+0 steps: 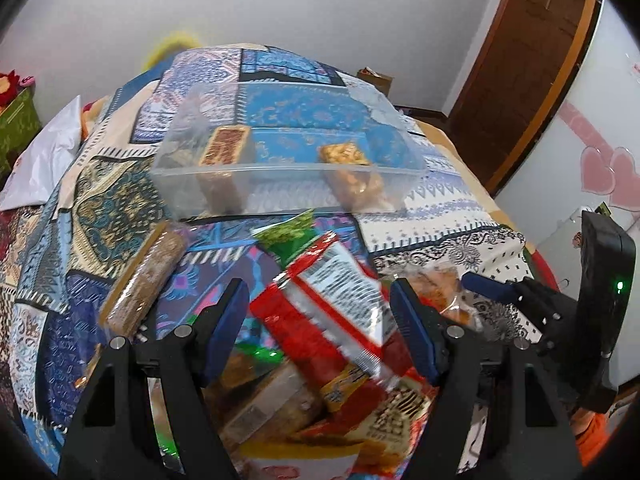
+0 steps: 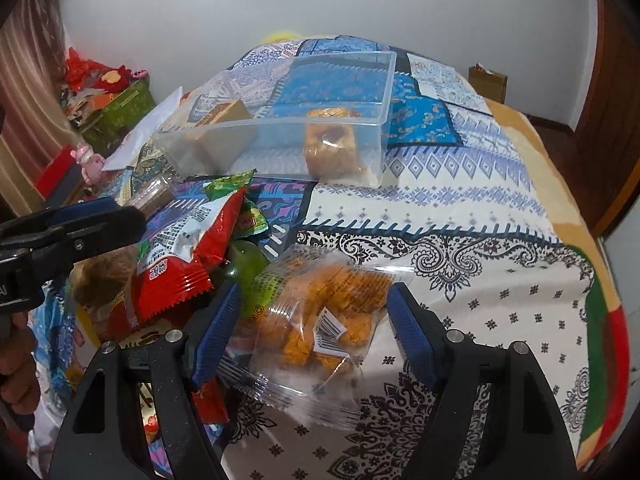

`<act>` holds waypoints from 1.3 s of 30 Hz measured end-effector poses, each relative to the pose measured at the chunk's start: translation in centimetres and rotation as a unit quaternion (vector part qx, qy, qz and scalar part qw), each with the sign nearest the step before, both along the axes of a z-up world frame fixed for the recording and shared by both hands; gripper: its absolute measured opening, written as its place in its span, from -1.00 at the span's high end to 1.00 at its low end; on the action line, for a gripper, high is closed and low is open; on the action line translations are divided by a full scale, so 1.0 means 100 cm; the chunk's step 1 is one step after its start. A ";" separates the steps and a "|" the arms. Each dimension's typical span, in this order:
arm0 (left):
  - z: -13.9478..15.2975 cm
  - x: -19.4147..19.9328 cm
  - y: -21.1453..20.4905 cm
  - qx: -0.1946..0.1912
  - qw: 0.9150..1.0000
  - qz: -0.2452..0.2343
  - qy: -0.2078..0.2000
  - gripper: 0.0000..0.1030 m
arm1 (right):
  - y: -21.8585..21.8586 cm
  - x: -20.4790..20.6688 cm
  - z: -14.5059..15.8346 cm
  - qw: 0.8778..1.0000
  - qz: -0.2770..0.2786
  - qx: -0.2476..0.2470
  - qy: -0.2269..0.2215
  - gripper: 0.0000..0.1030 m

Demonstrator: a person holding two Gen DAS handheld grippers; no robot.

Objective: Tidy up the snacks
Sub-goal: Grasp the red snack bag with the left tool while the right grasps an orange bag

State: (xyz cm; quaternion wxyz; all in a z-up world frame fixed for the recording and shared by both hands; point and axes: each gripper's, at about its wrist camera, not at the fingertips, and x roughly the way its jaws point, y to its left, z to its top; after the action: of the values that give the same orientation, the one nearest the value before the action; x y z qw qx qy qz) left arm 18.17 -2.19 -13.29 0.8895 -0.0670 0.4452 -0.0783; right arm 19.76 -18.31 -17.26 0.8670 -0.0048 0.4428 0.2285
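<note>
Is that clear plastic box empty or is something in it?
Not empty: the clear box holds a brown snack and an orange snack.

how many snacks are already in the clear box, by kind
brown bar-type packs: 1
golden fried-snack packs: 1
total in the clear box: 2
the pile in front of the box is too jumbled to count

Left gripper (image 1: pixel 320 320) and right gripper (image 2: pixel 314 320) — both jaws stood spread wide, blue pads (image 2: pixel 408 336) facing inward; the grippers sat side by side, angled downward.
</note>
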 end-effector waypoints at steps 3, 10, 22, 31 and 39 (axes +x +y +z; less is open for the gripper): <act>-0.008 0.012 -0.012 0.010 1.000 -0.005 0.014 -0.40 | -0.004 -0.001 -0.002 1.000 0.001 0.003 0.006 -0.40; -0.030 0.018 -0.009 0.007 0.999 0.015 0.042 -0.40 | -0.009 -0.004 -0.007 1.000 0.000 -0.016 0.005 -0.35; -0.049 0.022 0.008 0.001 0.997 0.021 0.068 -0.63 | -0.012 -0.003 0.000 1.000 -0.005 -0.008 -0.012 -0.06; -0.053 0.020 0.001 0.025 0.997 0.025 0.066 -0.55 | -0.014 -0.005 0.006 1.000 -0.010 0.000 -0.021 0.03; -0.046 0.012 0.007 0.015 0.998 0.018 0.058 -0.38 | -0.015 -0.006 0.018 0.999 -0.010 0.013 -0.033 0.09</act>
State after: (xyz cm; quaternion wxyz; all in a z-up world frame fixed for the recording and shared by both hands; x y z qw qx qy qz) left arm 19.32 -1.48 -17.90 0.8644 -0.0658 0.4957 -0.0519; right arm 19.14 -19.85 -15.43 0.8836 0.0033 0.4108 0.2248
